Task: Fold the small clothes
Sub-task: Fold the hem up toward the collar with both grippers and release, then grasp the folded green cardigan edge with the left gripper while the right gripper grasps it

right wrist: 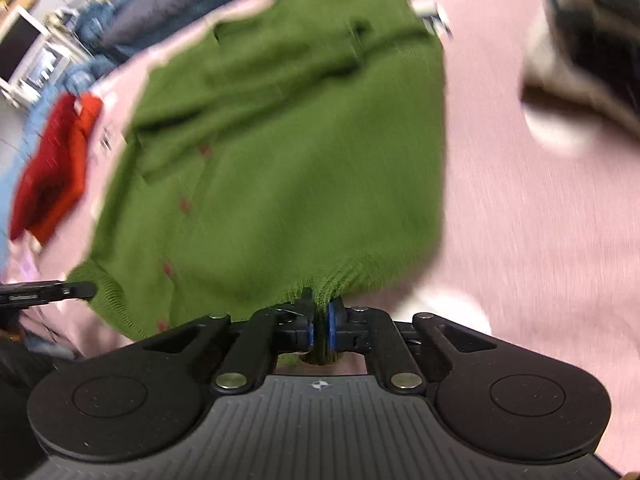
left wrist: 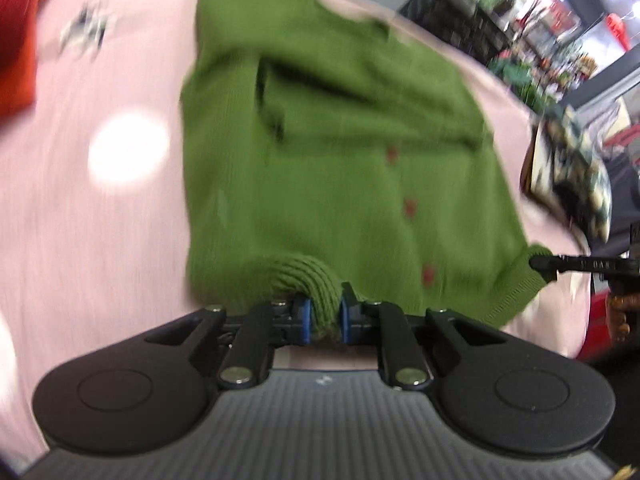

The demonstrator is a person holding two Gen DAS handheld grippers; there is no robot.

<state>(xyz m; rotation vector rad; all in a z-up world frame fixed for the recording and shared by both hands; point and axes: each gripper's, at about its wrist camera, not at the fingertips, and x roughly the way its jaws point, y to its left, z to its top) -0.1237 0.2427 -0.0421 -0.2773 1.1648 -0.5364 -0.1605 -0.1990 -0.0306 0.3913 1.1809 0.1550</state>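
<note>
Two grippers pinch one green knit cardigan (left wrist: 320, 168) by its ribbed hem. Left gripper (left wrist: 323, 314): jaws nearly closed on a bunched fold of hem at 6 o'clock in its view. Right gripper (right wrist: 320, 326): jaws tight on the hem, also at 6 o'clock. Cardigan spreads from the jaws toward 12 o'clock over a pink surface (left wrist: 100, 240), sleeves folded across the body, red buttons (left wrist: 410, 207) running down the front. In the left view the right gripper's tip shows at 3 o'clock, on the hem corner. Red garment (right wrist: 56, 168) lies at 9 o'clock in the right view, beside the cardigan. Both frames motion-blurred.
</note>
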